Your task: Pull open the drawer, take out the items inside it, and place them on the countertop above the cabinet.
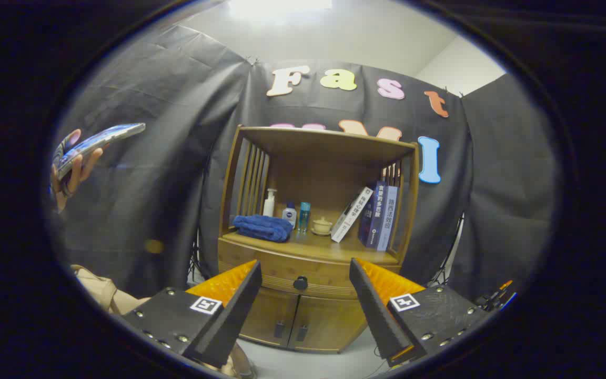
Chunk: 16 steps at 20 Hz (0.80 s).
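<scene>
A wooden cabinet (313, 316) stands ahead against the black cloth. Its drawer (276, 271) is closed, with a dark round knob (300, 283) in the middle. My gripper (305, 276) is open and some way back from the cabinet, with the knob showing in the gap between the fingers. Nothing is held. The countertop (329, 251) above the drawer is a shelf under a wooden canopy. What lies inside the drawer is hidden.
On the countertop lie a folded blue towel (262, 227), a white pump bottle (270, 202), two small bottles (296, 215), a small lidded cup (322, 226) and leaning books (371, 215). Two lower doors (298, 322) are closed. A hand holds a phone (98, 146) to the left.
</scene>
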### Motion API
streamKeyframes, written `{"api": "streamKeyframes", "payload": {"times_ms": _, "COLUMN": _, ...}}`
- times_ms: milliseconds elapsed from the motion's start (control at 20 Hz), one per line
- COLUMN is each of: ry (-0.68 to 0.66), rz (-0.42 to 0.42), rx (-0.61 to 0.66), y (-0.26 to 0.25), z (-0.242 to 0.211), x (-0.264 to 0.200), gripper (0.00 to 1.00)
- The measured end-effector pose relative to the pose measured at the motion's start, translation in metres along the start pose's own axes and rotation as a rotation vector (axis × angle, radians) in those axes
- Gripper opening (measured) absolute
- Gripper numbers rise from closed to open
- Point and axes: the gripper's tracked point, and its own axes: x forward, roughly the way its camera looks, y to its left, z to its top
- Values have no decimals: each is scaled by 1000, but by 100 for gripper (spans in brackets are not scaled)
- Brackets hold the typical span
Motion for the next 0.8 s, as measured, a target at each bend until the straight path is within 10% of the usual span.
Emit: {"api": "streamKeyframes", "payload": {"times_ms": 800, "ry": -85, "rz": 7, "rx": -1, "y": 23, "z": -37, "x": 122, "gripper": 100}}
